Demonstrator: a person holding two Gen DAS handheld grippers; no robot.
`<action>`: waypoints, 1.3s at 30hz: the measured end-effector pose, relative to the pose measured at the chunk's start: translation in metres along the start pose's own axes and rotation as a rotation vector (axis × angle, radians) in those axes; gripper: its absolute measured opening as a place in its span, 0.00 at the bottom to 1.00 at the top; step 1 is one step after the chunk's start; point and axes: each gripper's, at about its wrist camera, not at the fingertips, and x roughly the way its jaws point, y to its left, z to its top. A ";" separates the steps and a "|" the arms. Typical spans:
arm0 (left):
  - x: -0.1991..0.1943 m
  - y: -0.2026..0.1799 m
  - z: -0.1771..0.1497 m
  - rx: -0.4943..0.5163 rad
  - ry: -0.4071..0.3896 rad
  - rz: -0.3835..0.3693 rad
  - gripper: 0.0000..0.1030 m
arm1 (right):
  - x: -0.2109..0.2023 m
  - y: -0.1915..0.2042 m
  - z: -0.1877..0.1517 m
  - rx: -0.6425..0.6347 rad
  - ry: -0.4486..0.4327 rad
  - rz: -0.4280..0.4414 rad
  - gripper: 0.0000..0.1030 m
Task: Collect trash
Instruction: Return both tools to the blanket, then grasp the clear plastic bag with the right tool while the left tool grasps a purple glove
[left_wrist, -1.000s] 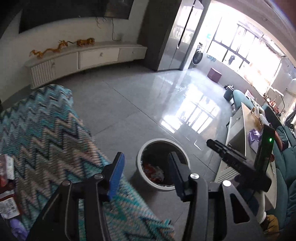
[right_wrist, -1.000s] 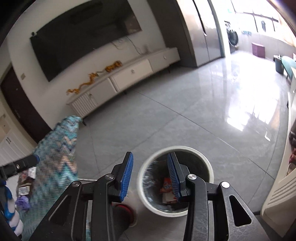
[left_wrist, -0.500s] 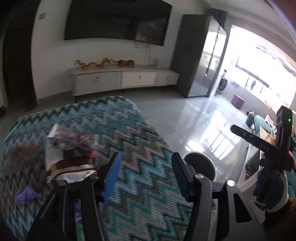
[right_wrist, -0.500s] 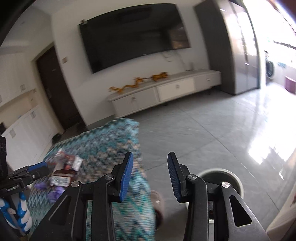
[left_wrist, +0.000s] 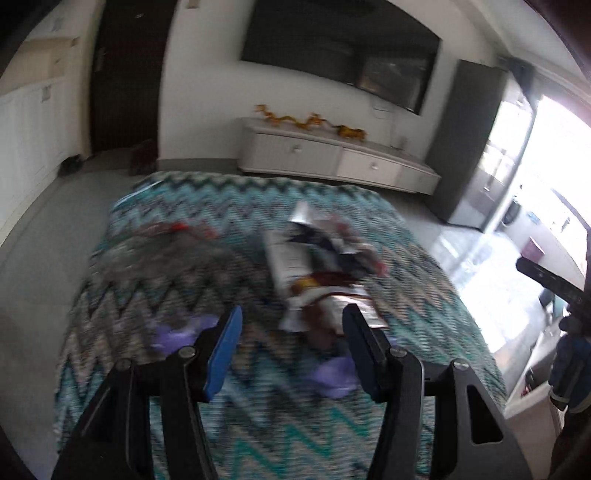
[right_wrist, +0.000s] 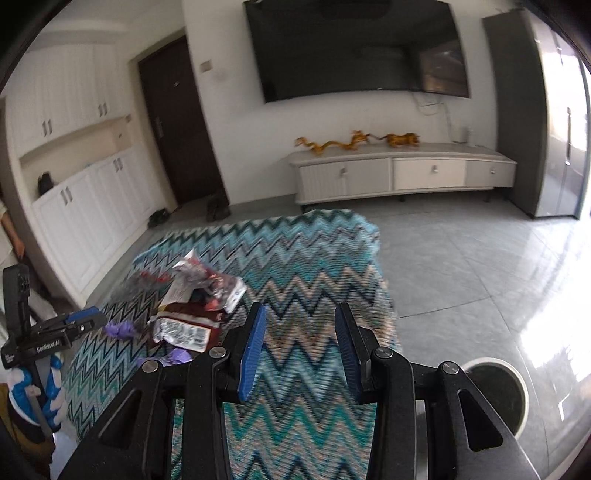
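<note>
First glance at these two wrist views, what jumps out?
The teal zigzag cloth fills the middle of both views, with a heap of crumpled wrappers and purple scraps on its left part. The big dark TV hangs on the far wall above a white cabinet carrying gold figurines. A round bin stands on the floor at lower right, and both the left gripper and right gripper are empty.

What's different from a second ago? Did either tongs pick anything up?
Both tongs, left and right, swung from above the trash bin to the zigzag cloth, now facing the wrapper pile. Neither took hold of anything; both remain open and empty. The wrappers stayed where they lay.
</note>
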 end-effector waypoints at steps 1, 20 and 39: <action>0.001 0.009 0.000 -0.009 -0.002 0.017 0.54 | 0.005 0.006 0.002 -0.012 0.009 0.006 0.38; 0.063 0.074 -0.014 -0.027 0.082 0.069 0.61 | 0.155 0.118 0.027 -0.301 0.189 0.147 0.41; 0.082 0.071 -0.024 -0.026 0.121 -0.005 0.46 | 0.204 0.114 0.020 -0.322 0.229 0.159 0.24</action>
